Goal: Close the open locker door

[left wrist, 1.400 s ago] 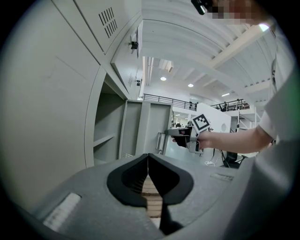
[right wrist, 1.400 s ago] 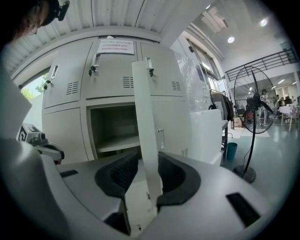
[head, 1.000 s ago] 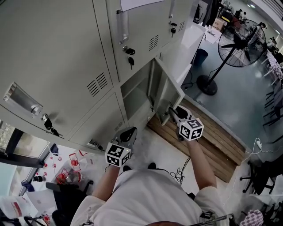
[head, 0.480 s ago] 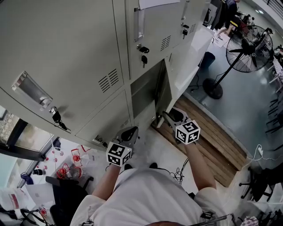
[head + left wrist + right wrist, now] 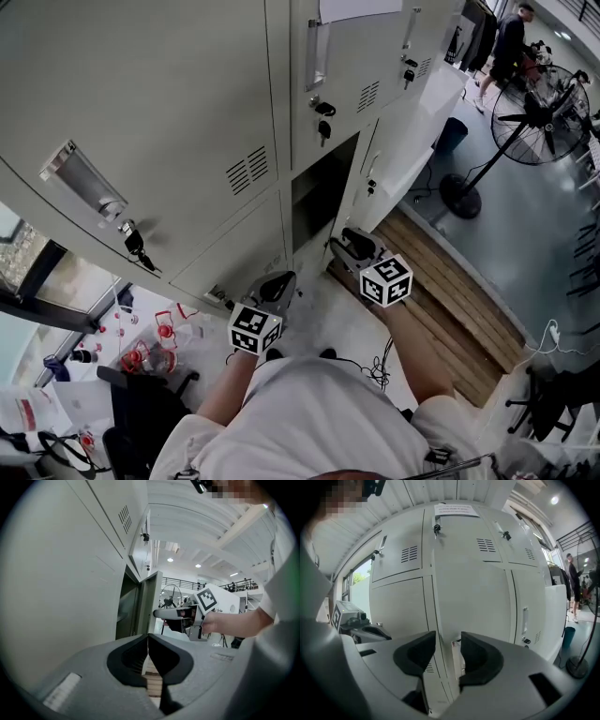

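The open lower locker door [image 5: 352, 187] stands edge-on beside its dark opening [image 5: 312, 199], only partly ajar. My right gripper [image 5: 342, 242] is at the door's bottom edge with its jaws open. In the right gripper view the door's pale face [image 5: 473, 606] fills the space ahead, and the right gripper [image 5: 448, 644] has a clear gap between its pads, with the door's edge seam behind that gap. My left gripper [image 5: 278, 281] hangs low to the left of the opening, shut and empty. The left gripper [image 5: 148, 639] looks at the door [image 5: 149, 602] and the right gripper [image 5: 187, 616].
Grey lockers [image 5: 169, 112] with keys [image 5: 323, 120] in their locks surround the opening. A wooden pallet [image 5: 450, 281] lies on the floor to the right, with a standing fan [image 5: 539, 112] and a person [image 5: 511, 42] beyond. Red clutter [image 5: 150, 347] and cables [image 5: 375, 370] lie on the floor.
The door has swung from wide open to nearly edge-on against its opening. My right gripper followed it to the left and its jaws widened. The left gripper stayed put.
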Motion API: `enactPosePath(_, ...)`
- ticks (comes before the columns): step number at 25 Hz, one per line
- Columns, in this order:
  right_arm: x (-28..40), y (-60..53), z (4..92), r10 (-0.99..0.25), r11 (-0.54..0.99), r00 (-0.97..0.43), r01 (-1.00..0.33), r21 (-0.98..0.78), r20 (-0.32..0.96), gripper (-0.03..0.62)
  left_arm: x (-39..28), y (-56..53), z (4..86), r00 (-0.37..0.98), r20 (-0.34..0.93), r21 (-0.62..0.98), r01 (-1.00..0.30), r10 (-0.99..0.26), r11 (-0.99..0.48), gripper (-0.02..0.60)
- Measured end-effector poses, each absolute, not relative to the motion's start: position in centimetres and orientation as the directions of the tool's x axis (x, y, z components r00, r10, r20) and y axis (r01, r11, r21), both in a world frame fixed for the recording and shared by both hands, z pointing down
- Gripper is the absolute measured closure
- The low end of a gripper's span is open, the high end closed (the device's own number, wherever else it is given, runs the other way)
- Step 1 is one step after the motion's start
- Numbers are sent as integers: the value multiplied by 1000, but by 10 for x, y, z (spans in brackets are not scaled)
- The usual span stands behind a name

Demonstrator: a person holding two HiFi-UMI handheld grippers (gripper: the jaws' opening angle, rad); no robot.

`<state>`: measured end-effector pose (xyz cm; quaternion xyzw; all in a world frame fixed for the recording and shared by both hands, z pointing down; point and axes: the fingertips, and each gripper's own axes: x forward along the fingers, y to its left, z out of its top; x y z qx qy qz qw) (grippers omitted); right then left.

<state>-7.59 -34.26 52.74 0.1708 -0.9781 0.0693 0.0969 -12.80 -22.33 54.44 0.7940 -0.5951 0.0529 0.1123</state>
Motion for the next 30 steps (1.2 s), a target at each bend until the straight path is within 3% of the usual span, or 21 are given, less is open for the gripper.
enactPosePath(30, -171, -356, 524, -93, 976, -980, -125, -178, 178, 428, -140, -203, 548, 78, 227, 116, -992, -971, -52, 566)
